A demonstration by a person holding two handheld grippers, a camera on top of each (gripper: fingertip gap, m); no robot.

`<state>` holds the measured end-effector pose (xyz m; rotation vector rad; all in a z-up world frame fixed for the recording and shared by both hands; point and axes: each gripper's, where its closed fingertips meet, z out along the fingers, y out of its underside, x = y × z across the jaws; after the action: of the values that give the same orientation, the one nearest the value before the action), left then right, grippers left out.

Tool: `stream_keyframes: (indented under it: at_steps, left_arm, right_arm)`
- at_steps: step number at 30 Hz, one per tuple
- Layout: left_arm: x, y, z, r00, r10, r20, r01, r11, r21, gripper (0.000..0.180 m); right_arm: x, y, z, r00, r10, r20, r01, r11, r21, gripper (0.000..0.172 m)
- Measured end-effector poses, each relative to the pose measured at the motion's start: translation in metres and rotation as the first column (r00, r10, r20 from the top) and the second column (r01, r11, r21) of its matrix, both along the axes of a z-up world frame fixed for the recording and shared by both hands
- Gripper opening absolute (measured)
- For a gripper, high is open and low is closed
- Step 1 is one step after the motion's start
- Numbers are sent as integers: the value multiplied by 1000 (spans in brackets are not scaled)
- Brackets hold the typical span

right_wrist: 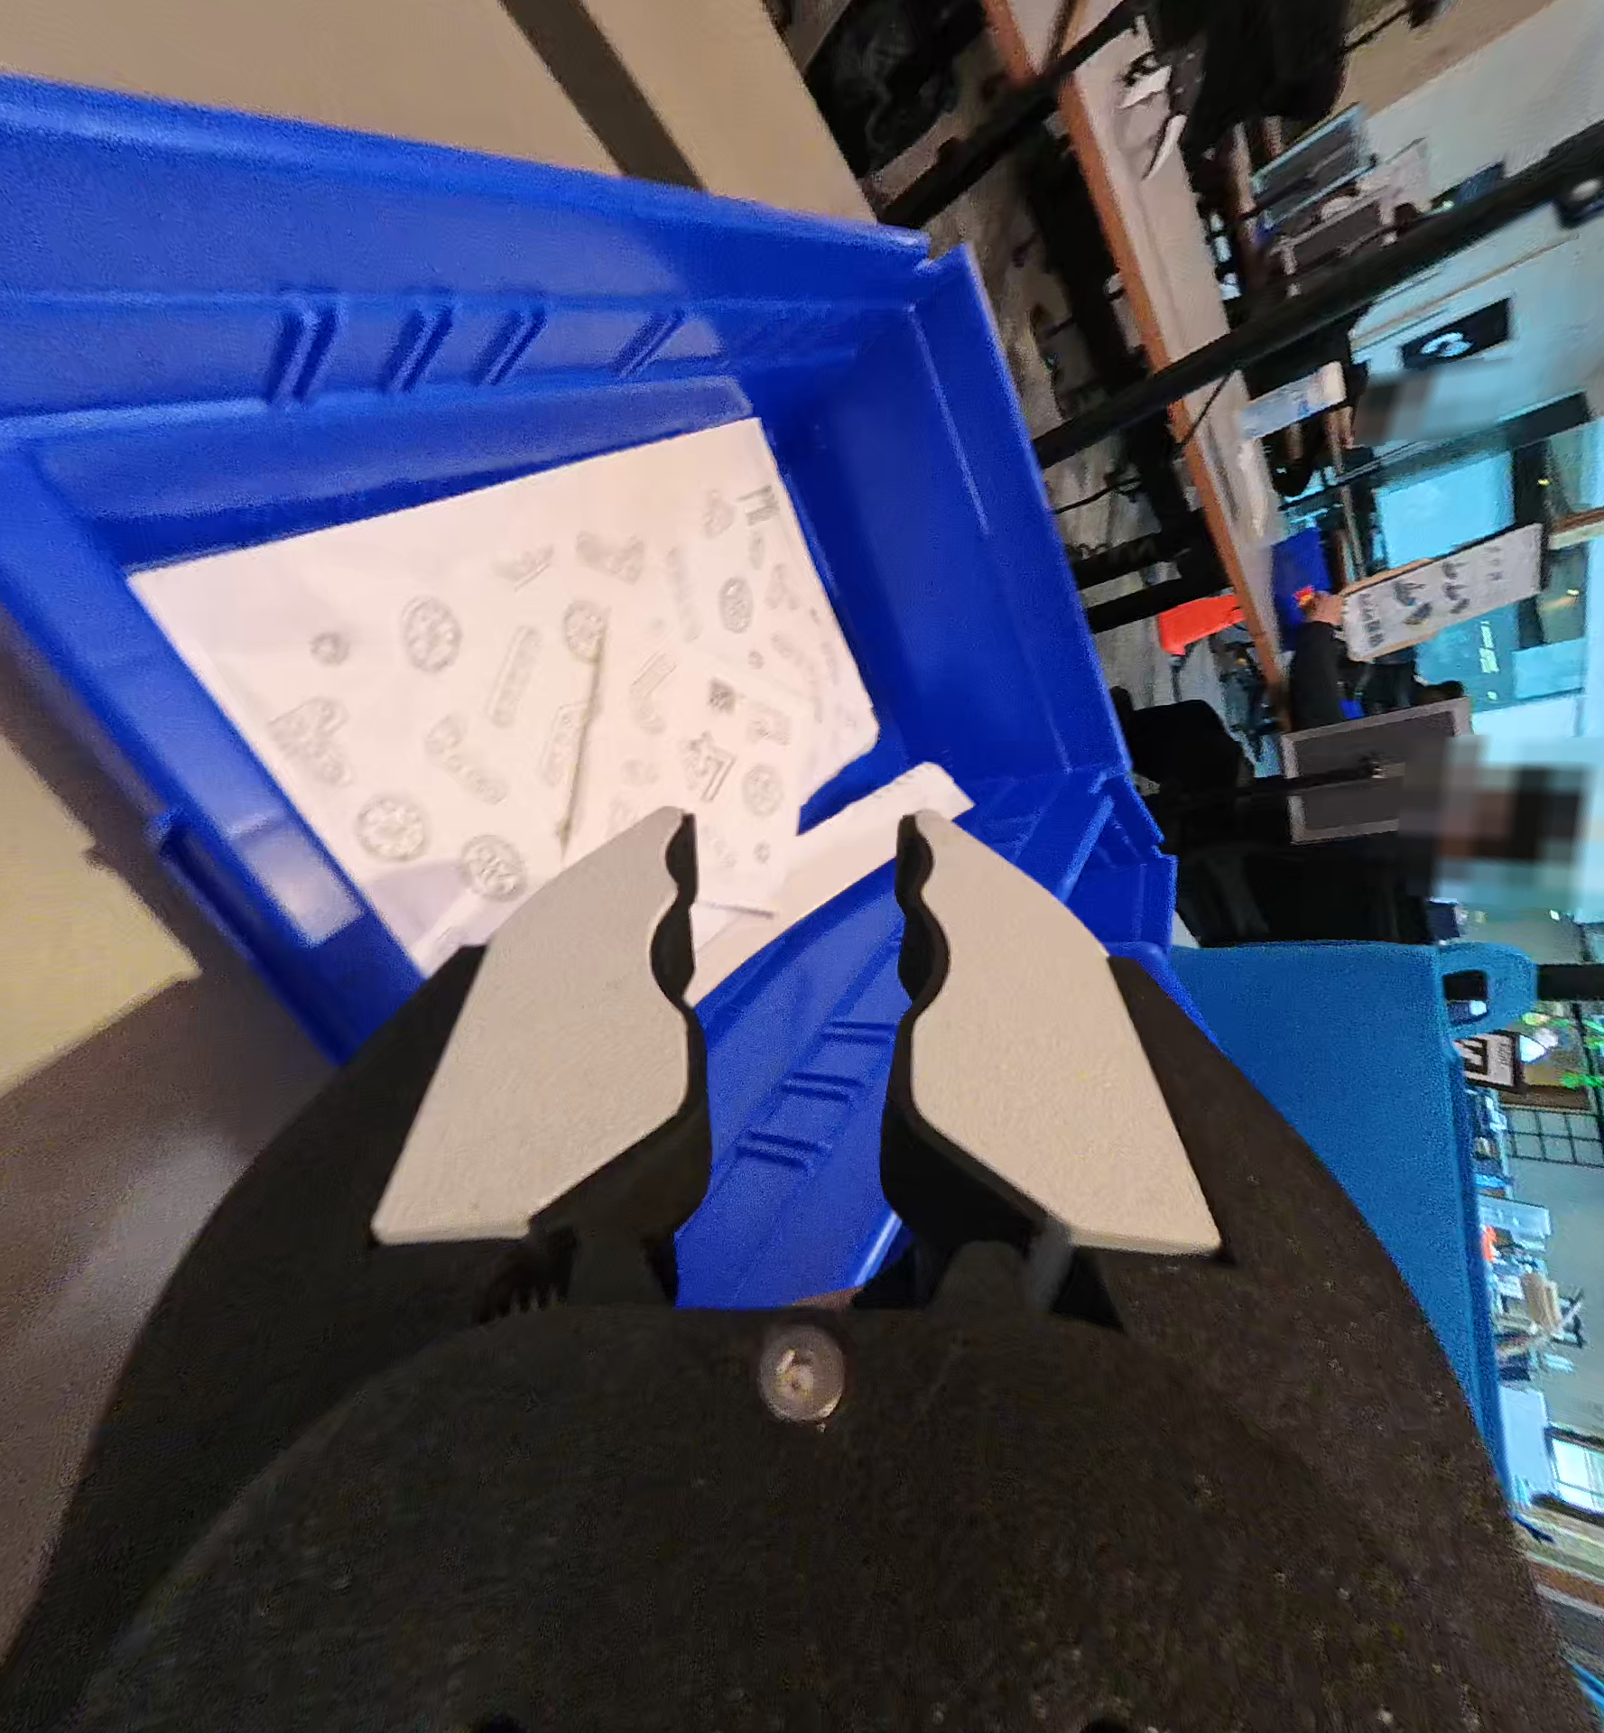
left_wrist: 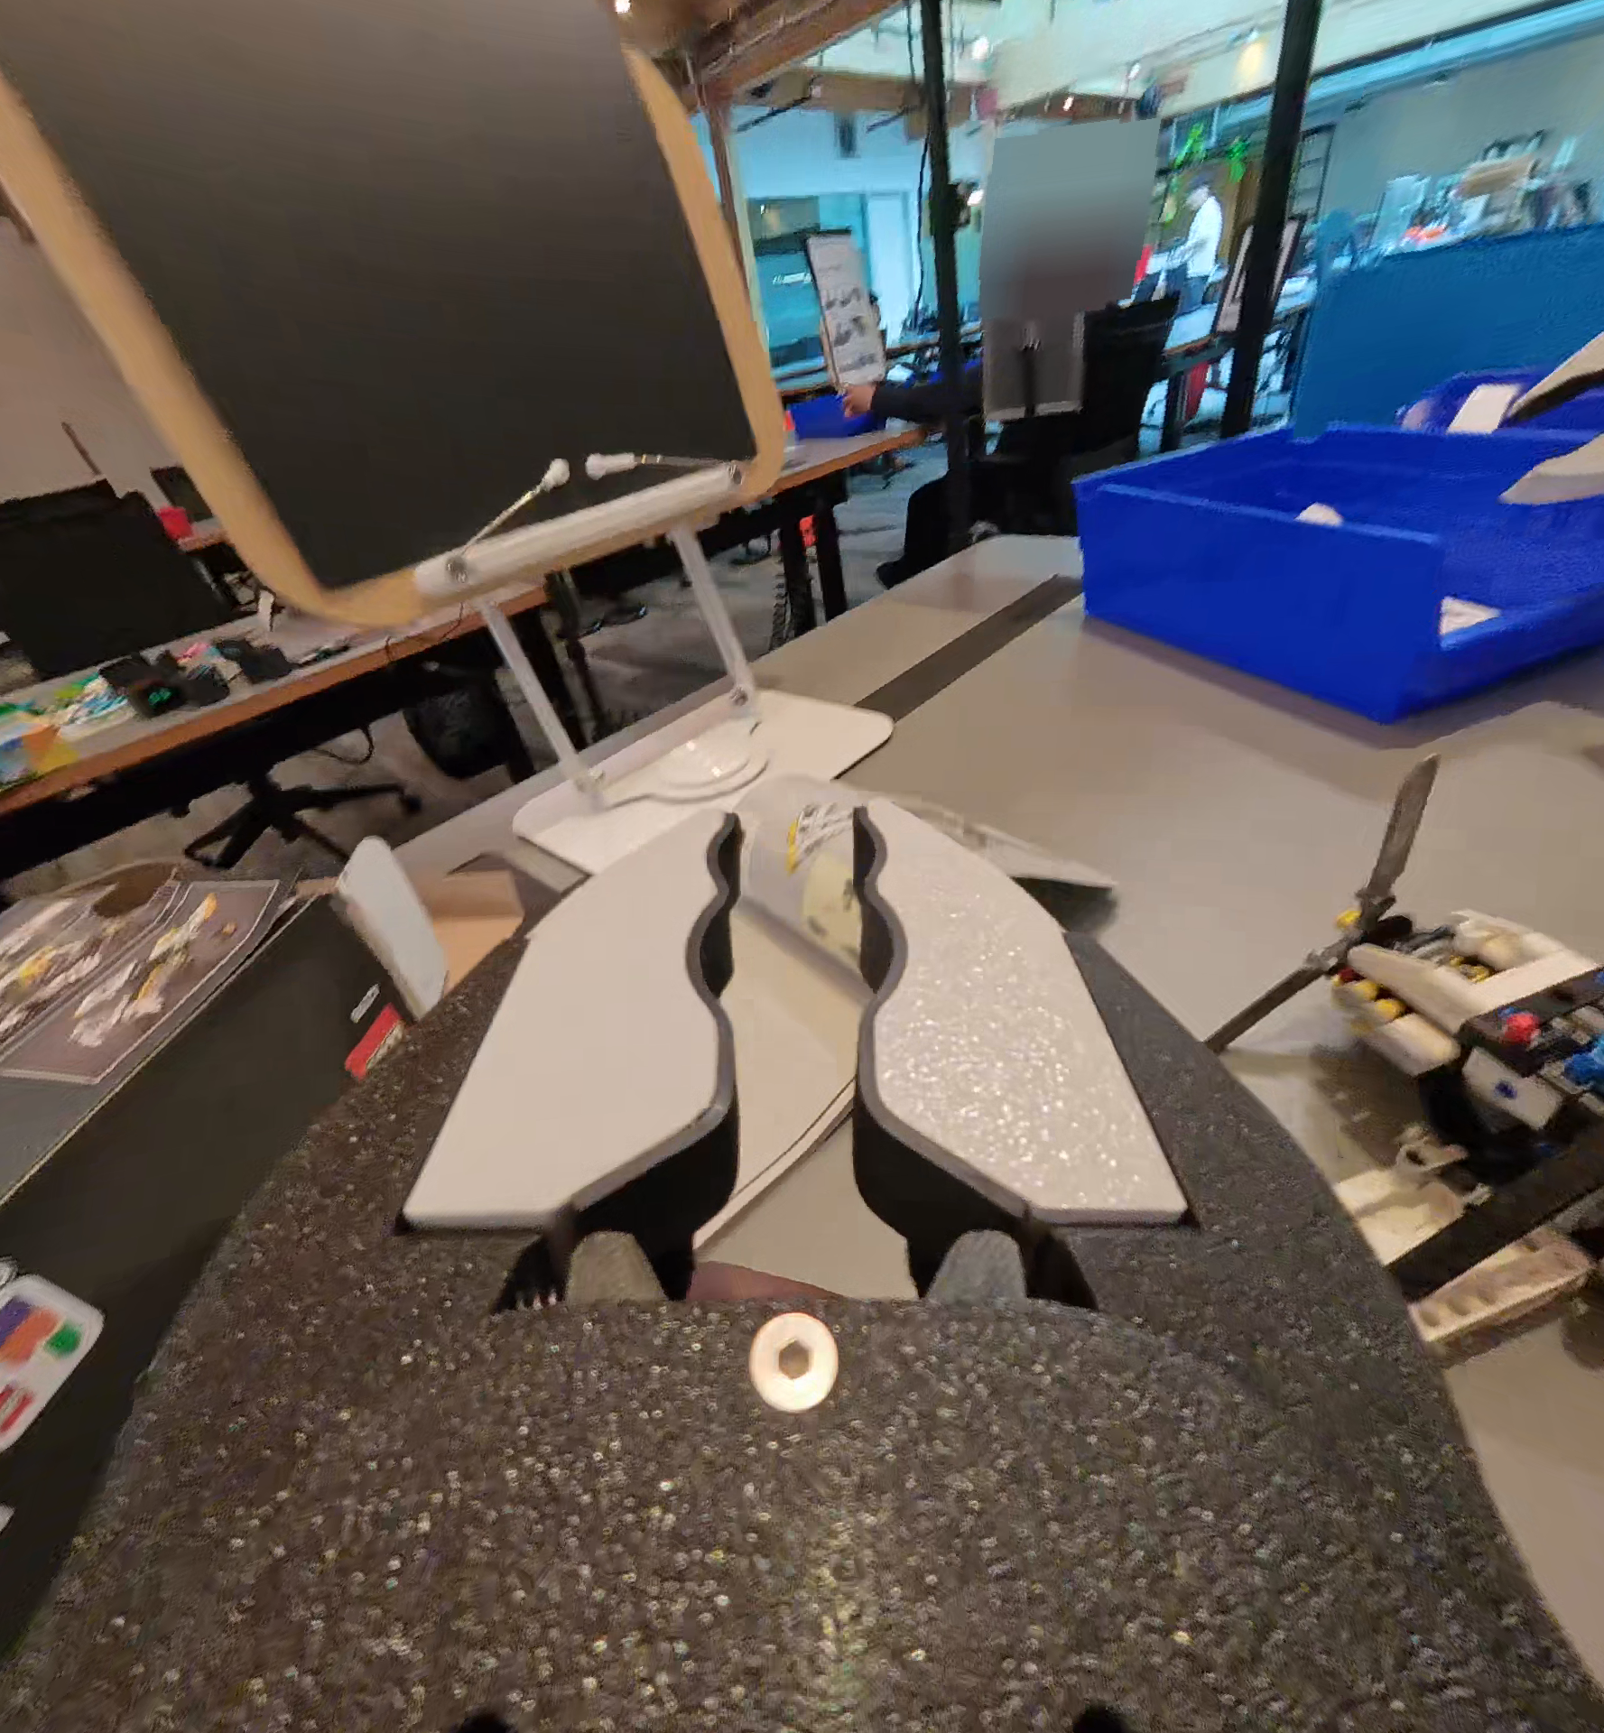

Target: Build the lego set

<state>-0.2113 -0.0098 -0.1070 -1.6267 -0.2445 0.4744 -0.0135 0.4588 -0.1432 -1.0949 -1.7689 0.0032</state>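
The blue bin (right_wrist: pixel 920 525) (white printed sheets (right_wrist: pixel 498 675) lying inside) sat under the right gripper (right_wrist: pixel 793 844), whose jaws hung parted and bare. The left gripper (left_wrist: pixel 798 835) hovered over the grey table (left_wrist: pixel 1201 844), jaws apart astride a clear plastic bag (left_wrist: pixel 802 872); contact unclear.

Grey table (left_wrist: pixel 1154 778): blue bin (left_wrist: pixel 1323 581), white stand base (left_wrist: pixel 779 741), brick model (left_wrist: pixel 1511 1050), clear bag (left_wrist: pixel 1013 853).

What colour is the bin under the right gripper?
Bright blue bin, clearest in the right wrist view.
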Motion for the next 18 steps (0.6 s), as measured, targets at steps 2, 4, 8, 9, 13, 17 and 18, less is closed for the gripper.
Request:
stream_keyframes:
  at_steps: [2,4,8,9,13,17,18]
  left_arm:
    - [0,-3,-10,1000,8,-13,-9,999,-54,23]
    - [1,-4,-18,999,18,-48,-24,993,-114,23]
    - [-2,-3,-23,998,34,-47,-40,990,-134,23]
    - [-3,-3,-24,999,38,-37,-43,991,-129,23]
    - [-10,-7,-33,997,75,-18,-77,987,-138,23]
    - [-18,-14,-39,993,119,-11,-119,983,-141,23]
    - [-20,-16,-40,992,125,-4,-125,983,-138,23]
  right_arm:
    - [9,-6,-6,1000,15,21,-15,1000,-27,41]
    - [20,-16,-13,997,47,54,-44,997,-63,41]
    - [34,-52,-33,974,178,144,-139,960,-244,50]
    - [35,-60,-36,965,212,156,-160,942,-296,53]
    - [37,-66,-53,923,275,270,-171,920,-352,72]
    - [37,-63,-70,872,292,392,-166,932,-324,77]
    - [36,-63,-72,863,298,409,-169,932,-322,76]
